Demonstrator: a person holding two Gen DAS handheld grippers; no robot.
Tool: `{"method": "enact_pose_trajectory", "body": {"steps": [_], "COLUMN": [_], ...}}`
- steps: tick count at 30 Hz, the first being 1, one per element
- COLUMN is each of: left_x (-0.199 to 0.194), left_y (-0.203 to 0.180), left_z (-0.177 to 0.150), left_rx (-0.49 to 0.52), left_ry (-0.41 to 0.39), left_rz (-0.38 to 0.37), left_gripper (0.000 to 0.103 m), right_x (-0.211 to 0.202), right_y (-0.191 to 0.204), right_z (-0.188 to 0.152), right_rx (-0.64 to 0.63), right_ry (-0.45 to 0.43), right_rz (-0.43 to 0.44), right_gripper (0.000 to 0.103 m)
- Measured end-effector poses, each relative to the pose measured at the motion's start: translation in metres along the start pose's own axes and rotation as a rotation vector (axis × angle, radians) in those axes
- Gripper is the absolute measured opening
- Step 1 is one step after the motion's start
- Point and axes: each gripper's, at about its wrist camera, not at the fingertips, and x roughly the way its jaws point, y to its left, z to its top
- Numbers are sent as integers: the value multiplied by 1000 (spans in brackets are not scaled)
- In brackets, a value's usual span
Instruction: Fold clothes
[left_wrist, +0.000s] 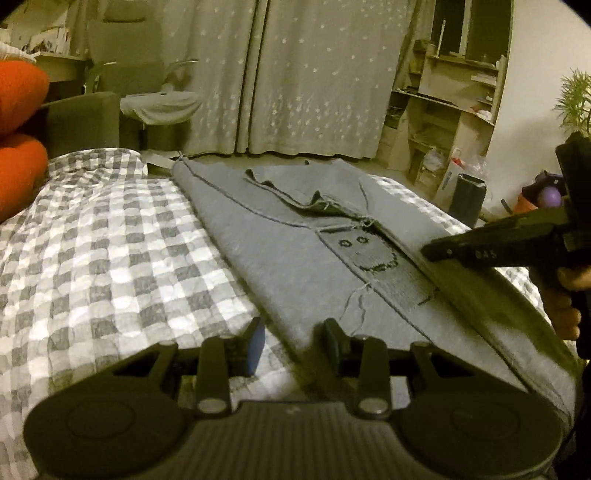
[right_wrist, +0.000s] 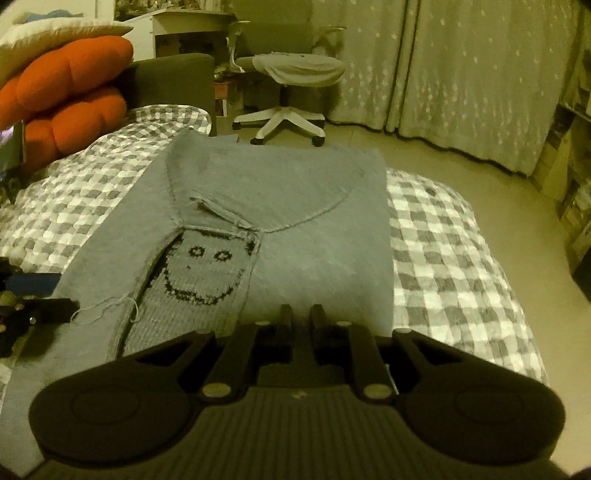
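At the left end of the bed lay puffy orange cushions (right_wrist: 70, 99), stacked against a dark headboard. The bed itself was covered by a grey and white checked quilt (left_wrist: 110, 236). A grey knitted sweater (right_wrist: 295, 206) with a black smiling face (right_wrist: 203, 269) on its chest lay flat across the near part of the quilt, its V-neck open and its right side reaching close to the right edge of the bed.

The left gripper (left_wrist: 293, 332), black with two fingers, was at the sweater's left border near the near edge of the bed; its jaws stood apart over that border, and I could not tell if they pressed the cloth. The right gripper (right_wrist: 298, 314) was low over the sweater's near hem, right of the face; its fingers stood narrowly apart with a slim gap, not pressing any cloth that I could see.

Beyond the bed stood a white office chair (right_wrist: 291, 85) and pale curtains with stars (right_wrist: 461, 74).
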Motion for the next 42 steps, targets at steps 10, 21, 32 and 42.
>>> {"method": "enact_pose_trajectory", "body": {"steps": [10,21,32,42], "left_x": [-1,0,-16,-46], "left_y": [1,-5,-33,-68], "left_z": [-2,-3,0,-18], "left_rx": [3,31,145,159], "left_ry": [-15,-18,103,195], "left_rz": [-2,18,142,210], "left_gripper": [36,36,36,36], "right_x": [1,1,-19,-43], "right_y": [-2,-2,2,0], "right_z": [4,0,-19,-38], "right_rx": [22,-7,-44,-72], "right_ry": [-48,-15,9,25], "right_rz": [-42,-23,28,76], "right_gripper": [17,17,17,17]}}
